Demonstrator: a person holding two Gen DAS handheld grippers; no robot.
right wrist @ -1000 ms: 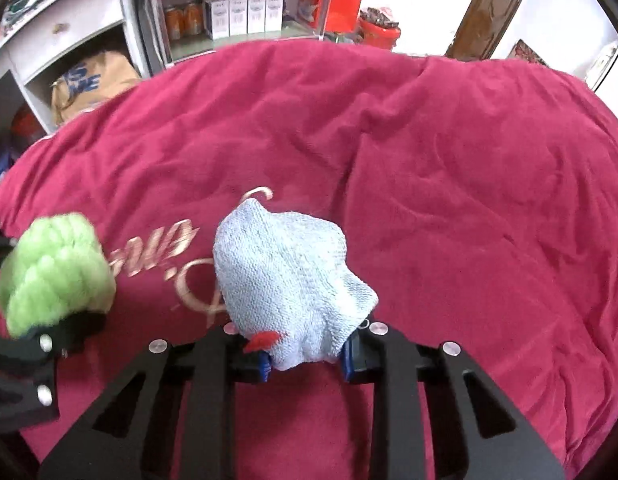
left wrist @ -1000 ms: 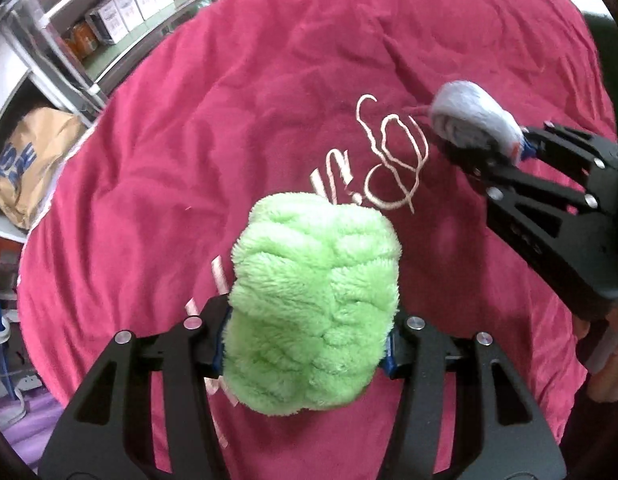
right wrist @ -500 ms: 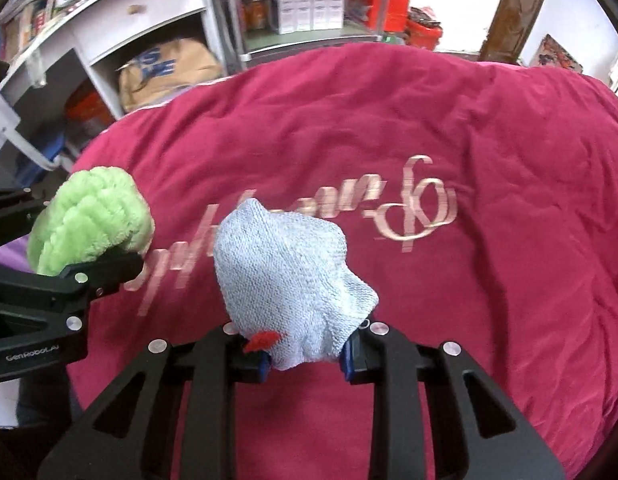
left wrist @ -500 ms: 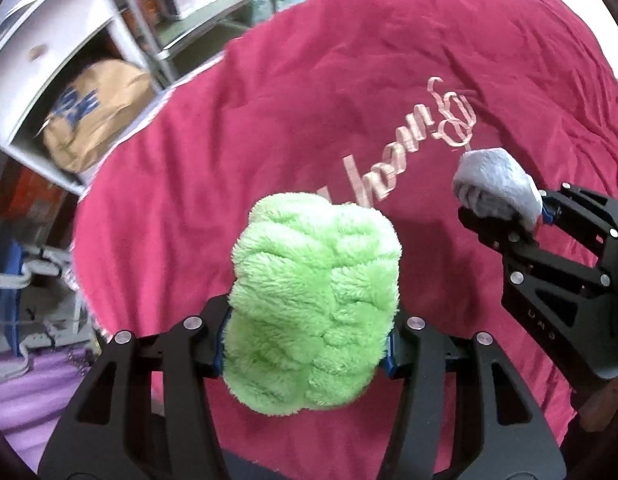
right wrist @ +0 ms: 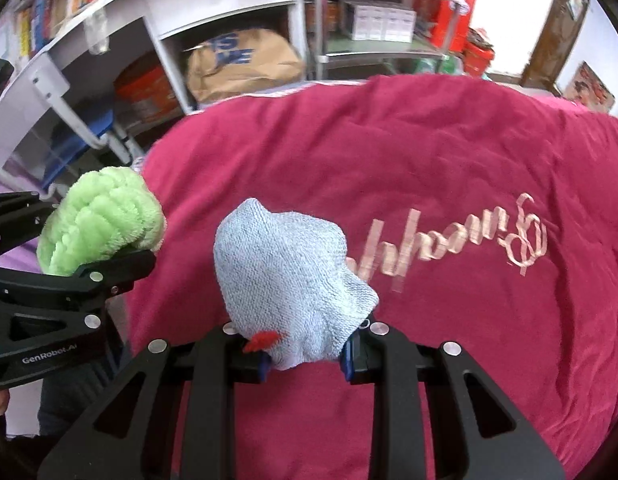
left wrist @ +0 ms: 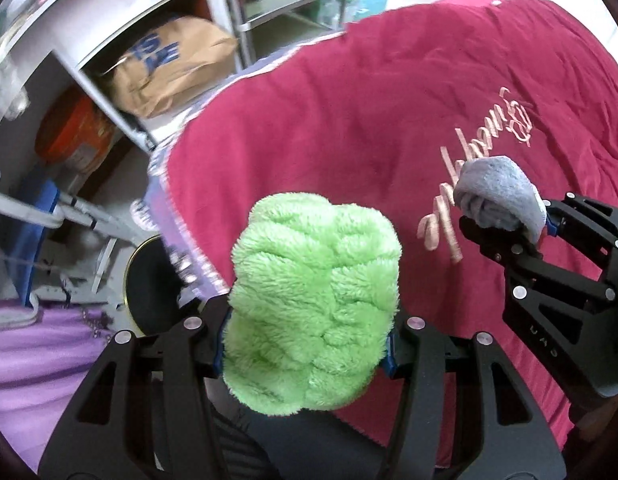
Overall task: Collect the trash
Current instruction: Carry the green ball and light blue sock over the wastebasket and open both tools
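Observation:
A fluffy green cloth bundle [left wrist: 313, 304] fills the jaws of my left gripper [left wrist: 307, 354], which is shut on it above the left edge of a crimson blanket [left wrist: 369, 120]. In the right wrist view the same green bundle [right wrist: 101, 220] and left gripper [right wrist: 65, 276] show at the left. My right gripper [right wrist: 305, 356] is shut on a balled grey-blue knit cloth [right wrist: 285, 280] with a small red tag. From the left wrist view that grey cloth [left wrist: 497, 196] and right gripper [left wrist: 549, 264] sit to the right, over the blanket's gold lettering.
A round dark bin opening [left wrist: 153, 284] lies on the floor just left of the blanket edge. White shelving [right wrist: 181, 16] holds a brown paper bag [right wrist: 245, 64] and an orange tub [right wrist: 145, 92]. Purple fabric [left wrist: 33, 352] covers the lower left; a blue item [left wrist: 33, 216] stands nearby.
Both grippers have swept leftward across the blanket toward its edge, still holding their cloths. The shelves, floor and dark round bin have come into view.

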